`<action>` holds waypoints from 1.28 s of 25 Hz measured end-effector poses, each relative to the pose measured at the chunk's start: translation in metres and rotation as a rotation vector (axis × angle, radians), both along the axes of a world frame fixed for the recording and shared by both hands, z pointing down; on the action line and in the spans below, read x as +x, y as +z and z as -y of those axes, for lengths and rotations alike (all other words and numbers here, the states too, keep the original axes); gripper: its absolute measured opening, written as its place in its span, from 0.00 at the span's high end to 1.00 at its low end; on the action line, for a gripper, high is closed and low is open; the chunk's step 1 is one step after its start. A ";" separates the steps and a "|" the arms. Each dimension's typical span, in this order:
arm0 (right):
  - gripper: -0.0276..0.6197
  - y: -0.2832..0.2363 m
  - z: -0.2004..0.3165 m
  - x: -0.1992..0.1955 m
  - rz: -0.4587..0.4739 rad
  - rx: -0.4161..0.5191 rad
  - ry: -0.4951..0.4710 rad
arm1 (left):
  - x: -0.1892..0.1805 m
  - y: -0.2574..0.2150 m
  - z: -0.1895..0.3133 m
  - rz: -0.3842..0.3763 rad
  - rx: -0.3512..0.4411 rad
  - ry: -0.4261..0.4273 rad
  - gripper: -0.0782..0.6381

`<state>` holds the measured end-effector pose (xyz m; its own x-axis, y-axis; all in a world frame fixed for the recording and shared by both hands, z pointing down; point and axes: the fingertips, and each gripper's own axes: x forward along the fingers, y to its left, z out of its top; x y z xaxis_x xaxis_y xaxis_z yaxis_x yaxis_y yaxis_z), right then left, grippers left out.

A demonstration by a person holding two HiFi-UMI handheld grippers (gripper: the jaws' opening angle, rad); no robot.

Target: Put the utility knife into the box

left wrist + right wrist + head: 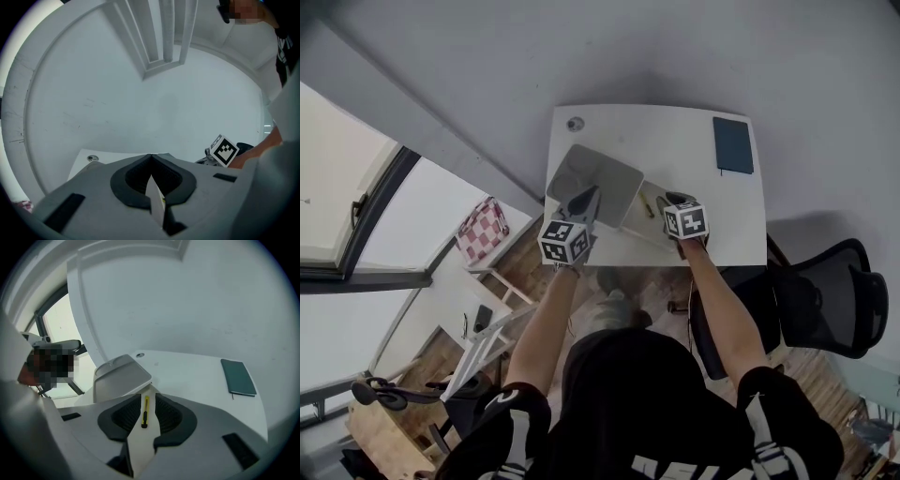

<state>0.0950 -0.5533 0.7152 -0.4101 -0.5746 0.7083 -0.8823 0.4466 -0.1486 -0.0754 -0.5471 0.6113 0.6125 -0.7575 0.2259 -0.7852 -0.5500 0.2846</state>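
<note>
- My right gripper [146, 398] is standing wide open and gripping nothing.
- One utility knife [145, 412] is lying just beyond its jaws, inside the one box [137, 446].
- My left gripper [151, 159] is pinching the raised box lid [155, 199].
- One dark notebook [238, 377] is lying well beyond the right gripper, to its right.

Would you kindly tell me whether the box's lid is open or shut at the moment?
Open: the lid stands tilted up, its edge pinched in the left claw, and the utility knife lies uncovered beside it.
</note>
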 end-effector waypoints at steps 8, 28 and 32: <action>0.85 -0.078 -0.023 0.029 -0.015 0.210 0.013 | 0.025 -0.047 -0.034 -0.015 0.078 -0.009 0.86; 0.93 -0.202 -0.115 0.067 -0.001 0.539 0.014 | 0.061 -0.123 -0.121 -0.030 0.198 -0.050 0.86; 0.93 -0.211 -0.132 0.070 0.045 0.551 0.040 | 0.073 -0.132 -0.141 -0.014 0.224 -0.034 0.86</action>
